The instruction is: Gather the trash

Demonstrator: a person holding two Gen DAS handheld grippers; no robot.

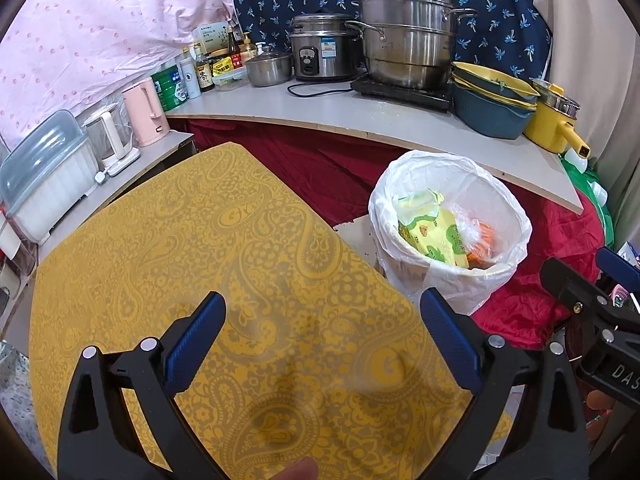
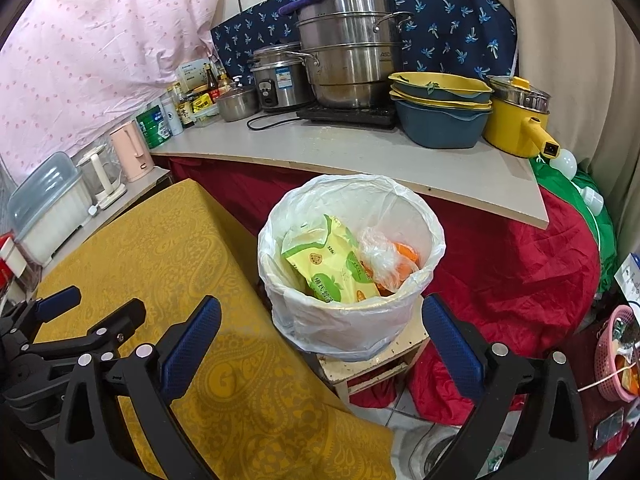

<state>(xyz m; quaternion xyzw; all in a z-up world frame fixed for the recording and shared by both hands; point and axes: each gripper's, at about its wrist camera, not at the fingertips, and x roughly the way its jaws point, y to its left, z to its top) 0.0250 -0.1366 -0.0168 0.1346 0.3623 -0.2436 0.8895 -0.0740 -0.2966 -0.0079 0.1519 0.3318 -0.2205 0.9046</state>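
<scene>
A white bin lined with a clear plastic bag (image 1: 452, 276) (image 2: 348, 320) stands on a low wooden stool (image 2: 376, 364) right of the yellow-clothed table (image 1: 200, 264) (image 2: 168, 248). Inside lie a yellow-green wipes pack (image 1: 434, 236) (image 2: 328, 264), a crumpled clear bag (image 2: 378, 258) and something orange (image 2: 406, 258). My left gripper (image 1: 322, 334) is open and empty over the tablecloth. My right gripper (image 2: 320, 340) is open and empty just in front of the bin; it also shows at the right edge of the left wrist view (image 1: 588, 292). The left gripper shows at lower left of the right wrist view (image 2: 96, 308).
A grey counter (image 2: 360, 156) behind holds steel pots (image 2: 348, 48), a rice cooker (image 2: 276, 80), stacked blue-yellow bowls (image 2: 440, 108), a yellow pot (image 2: 516, 120), bottles and kettles (image 2: 128, 152). Red cloth (image 2: 500, 272) covers the floor area. A pink basket (image 2: 616, 356) sits far right.
</scene>
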